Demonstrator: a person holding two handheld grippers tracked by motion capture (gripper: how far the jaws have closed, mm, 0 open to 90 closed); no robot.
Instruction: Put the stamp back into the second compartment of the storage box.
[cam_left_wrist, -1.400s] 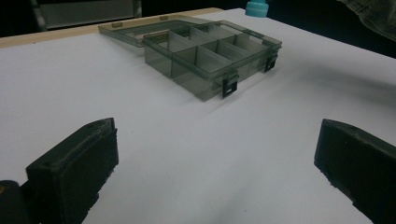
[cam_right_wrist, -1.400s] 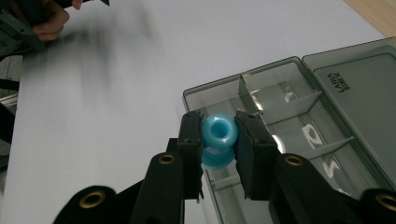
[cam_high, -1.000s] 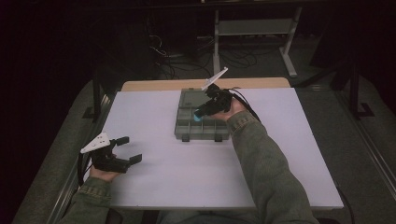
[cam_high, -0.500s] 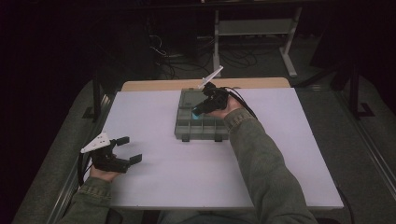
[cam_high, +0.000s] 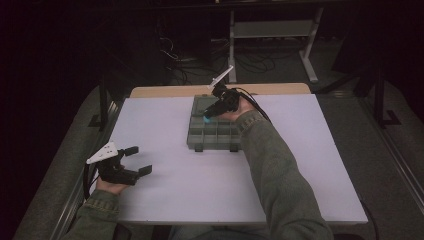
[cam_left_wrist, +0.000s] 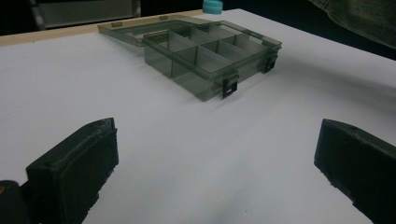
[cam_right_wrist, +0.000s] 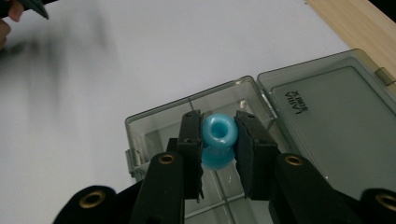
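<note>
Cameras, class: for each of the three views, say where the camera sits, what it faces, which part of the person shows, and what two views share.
High view: above the person's side, facing forward and down on the table; both forearms show, left gripper and right gripper.
Left gripper view: low over the table, facing the open box; its own fingers stand apart.
Right gripper view: above the box, looking down; its fingers clamp a blue bead.
Shared: both gripper views show the box and bead.

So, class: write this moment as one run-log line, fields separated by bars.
right gripper: shut on blue plastic bead | position: over smoky clear compartment box, lid open | left gripper: open, resting on white table
</note>
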